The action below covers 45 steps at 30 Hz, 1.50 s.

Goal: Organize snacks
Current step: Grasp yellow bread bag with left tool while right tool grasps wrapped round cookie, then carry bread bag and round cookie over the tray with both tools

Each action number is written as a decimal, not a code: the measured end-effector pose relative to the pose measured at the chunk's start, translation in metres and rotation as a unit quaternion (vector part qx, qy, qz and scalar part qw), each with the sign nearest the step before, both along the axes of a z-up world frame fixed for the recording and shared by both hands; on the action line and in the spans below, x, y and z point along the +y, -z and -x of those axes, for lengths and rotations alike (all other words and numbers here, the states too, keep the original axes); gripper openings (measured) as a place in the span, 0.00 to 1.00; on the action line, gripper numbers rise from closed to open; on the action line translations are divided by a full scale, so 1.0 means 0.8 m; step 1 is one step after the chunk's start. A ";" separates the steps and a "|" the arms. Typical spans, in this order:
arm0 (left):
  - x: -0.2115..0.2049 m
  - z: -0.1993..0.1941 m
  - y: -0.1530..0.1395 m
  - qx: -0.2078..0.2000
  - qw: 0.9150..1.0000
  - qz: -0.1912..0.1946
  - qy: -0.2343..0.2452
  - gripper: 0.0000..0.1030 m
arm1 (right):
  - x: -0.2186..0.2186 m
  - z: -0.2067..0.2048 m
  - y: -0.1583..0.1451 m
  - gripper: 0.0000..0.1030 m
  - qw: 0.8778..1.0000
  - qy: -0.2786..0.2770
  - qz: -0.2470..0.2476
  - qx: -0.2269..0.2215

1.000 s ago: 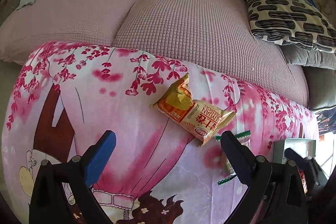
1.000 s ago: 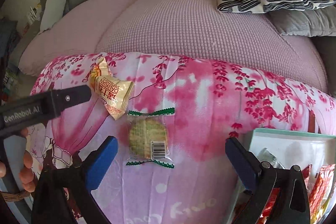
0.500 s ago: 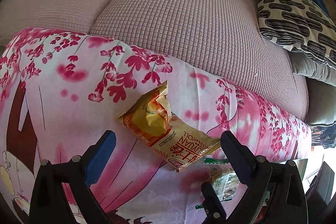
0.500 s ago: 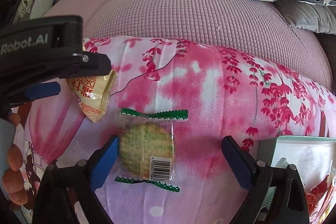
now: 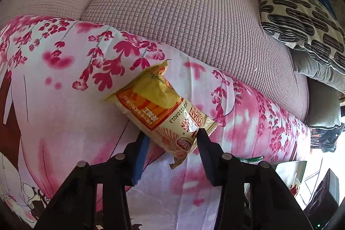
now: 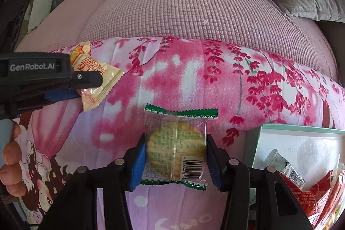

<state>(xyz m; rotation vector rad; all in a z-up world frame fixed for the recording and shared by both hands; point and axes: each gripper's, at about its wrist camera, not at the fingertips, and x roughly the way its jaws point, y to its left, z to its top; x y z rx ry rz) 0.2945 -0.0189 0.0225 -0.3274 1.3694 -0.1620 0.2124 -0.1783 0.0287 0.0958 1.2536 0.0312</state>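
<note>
A yellow and orange snack packet (image 5: 159, 113) lies on the pink flowered blanket (image 5: 64, 113). My left gripper (image 5: 172, 139) is shut on its near end; it also shows in the right wrist view (image 6: 86, 87) gripping the packet (image 6: 101, 79). A clear-wrapped round cracker with green sawtooth ends (image 6: 174, 146) lies on the blanket in front of the right wrist camera. My right gripper (image 6: 175, 154) is shut on its two sides.
A pale green box (image 6: 301, 143) holding red and white snack packets (image 6: 310, 193) stands at the lower right. Behind the blanket is a pink waffle-textured cushion (image 6: 183, 10). A black-and-white patterned pillow (image 5: 301, 21) lies at the back right.
Both grippers have moved forward and down and closed: the left one onto the yellow packet, the right one onto the wrapped cracker. Earlier both were open.
</note>
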 end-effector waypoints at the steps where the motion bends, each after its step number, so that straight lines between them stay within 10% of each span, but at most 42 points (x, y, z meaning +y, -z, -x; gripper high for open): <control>1: -0.002 0.003 -0.001 -0.002 1.000 -0.001 0.004 0.40 | 0.001 -0.002 0.000 0.51 1.000 0.000 0.000 0.000; 28: 0.047 0.228 -0.052 -0.088 0.987 0.133 -0.024 0.29 | -0.017 0.186 -0.080 0.51 0.990 0.047 -0.105 -0.081; 45: -0.086 0.310 -0.131 -0.166 0.969 0.166 0.071 0.29 | -0.177 0.278 -0.102 0.51 0.965 0.227 -0.020 -0.126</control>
